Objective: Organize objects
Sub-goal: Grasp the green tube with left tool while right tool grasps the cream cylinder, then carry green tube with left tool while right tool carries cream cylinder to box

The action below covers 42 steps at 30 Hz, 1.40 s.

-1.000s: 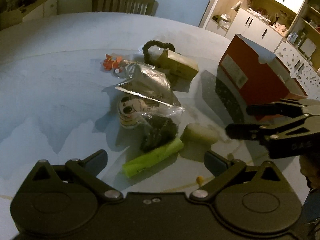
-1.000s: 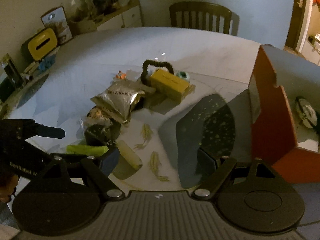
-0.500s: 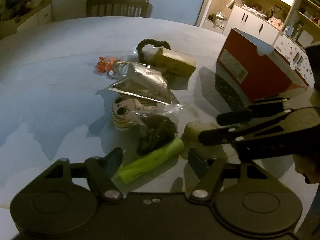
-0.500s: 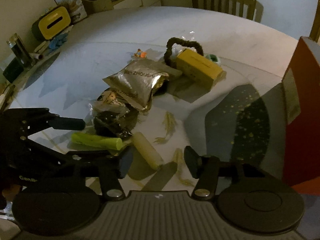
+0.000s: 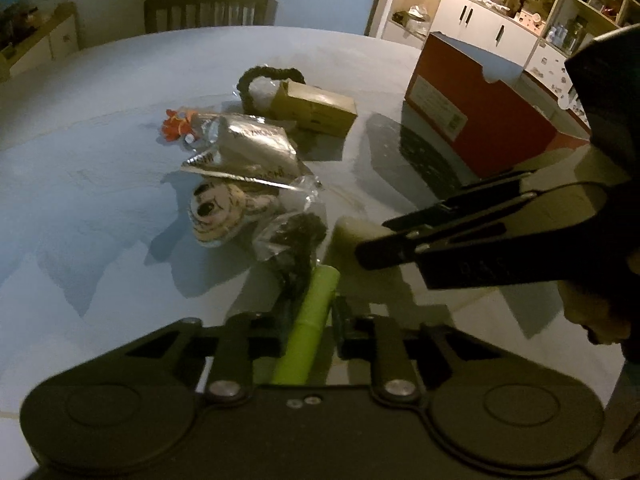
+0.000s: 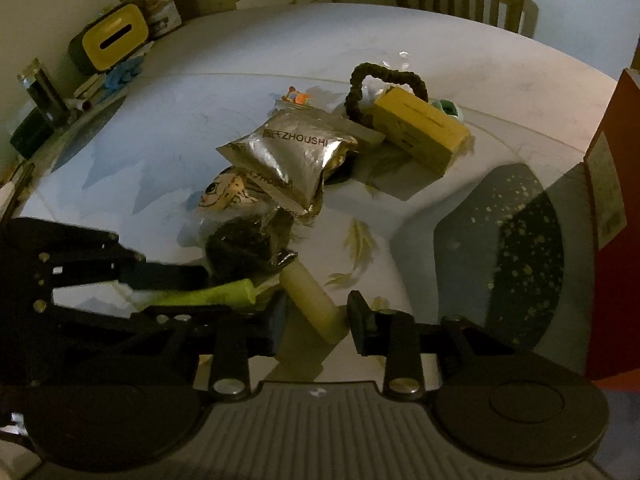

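Observation:
A pile of small objects lies on the round table. My left gripper is shut on a bright green stick, which also shows in the right wrist view. My right gripper is open around a pale cream cylinder, with a finger on each side of it; the cylinder's end shows in the left wrist view. Beside them lie a dark bagged bundle, a cartoon-face plush, a silver foil pouch, a yellow box and a dark braided loop.
A red open box stands on the table at the right. A small orange toy lies left of the pouch. A chair stands at the far side. A shelf with a yellow tissue box is at the left.
My left gripper moved forward and closed on the green stick. My right gripper moved in and now straddles the cream cylinder, its jaws narrower than before.

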Motion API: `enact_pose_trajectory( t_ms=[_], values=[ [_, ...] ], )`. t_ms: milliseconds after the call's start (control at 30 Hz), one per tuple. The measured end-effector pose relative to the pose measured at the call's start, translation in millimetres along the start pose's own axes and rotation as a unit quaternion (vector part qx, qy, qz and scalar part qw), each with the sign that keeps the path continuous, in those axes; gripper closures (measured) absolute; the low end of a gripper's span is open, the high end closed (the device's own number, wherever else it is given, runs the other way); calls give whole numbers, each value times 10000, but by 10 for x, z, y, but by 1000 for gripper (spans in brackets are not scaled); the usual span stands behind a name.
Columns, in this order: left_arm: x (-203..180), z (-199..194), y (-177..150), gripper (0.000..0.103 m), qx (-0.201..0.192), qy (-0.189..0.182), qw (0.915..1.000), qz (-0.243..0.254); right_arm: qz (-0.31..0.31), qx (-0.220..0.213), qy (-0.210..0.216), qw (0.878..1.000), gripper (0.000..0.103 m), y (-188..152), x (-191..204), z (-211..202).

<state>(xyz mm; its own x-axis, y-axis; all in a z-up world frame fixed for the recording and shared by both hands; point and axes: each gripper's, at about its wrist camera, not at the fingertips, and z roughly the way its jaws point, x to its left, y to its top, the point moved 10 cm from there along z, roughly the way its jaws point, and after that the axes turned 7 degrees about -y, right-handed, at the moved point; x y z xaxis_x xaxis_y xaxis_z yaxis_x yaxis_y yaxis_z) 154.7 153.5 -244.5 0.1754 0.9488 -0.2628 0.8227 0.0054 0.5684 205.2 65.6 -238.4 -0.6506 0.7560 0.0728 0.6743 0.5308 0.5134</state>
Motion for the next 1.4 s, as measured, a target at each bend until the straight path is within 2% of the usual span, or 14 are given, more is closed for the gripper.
enact_pose_trajectory(
  t_ms=[167, 433, 733, 1033, 1400],
  values=[
    [-25, -14, -28, 88, 35, -67, 9999, -105, 40, 12, 46, 10000, 86, -43, 6, -20],
    [-93, -27, -59, 88, 103, -123, 9994, -319, 240, -73, -75, 9997, 87, -152, -54, -170],
    [-356, -133, 129, 89, -181, -219, 9990, -345, 529, -246, -56, 9983, 87, -222, -284, -554],
    [-754, -247, 601, 89, -595, -402, 9969, -336, 744, -512, -201, 9957, 87, -209, -656, -997],
    [-1555, -209, 1367, 89, -864, -827, 9925, -237, 900, -1059, -485, 9891, 87, -50, -1326, -1621]
  ],
)
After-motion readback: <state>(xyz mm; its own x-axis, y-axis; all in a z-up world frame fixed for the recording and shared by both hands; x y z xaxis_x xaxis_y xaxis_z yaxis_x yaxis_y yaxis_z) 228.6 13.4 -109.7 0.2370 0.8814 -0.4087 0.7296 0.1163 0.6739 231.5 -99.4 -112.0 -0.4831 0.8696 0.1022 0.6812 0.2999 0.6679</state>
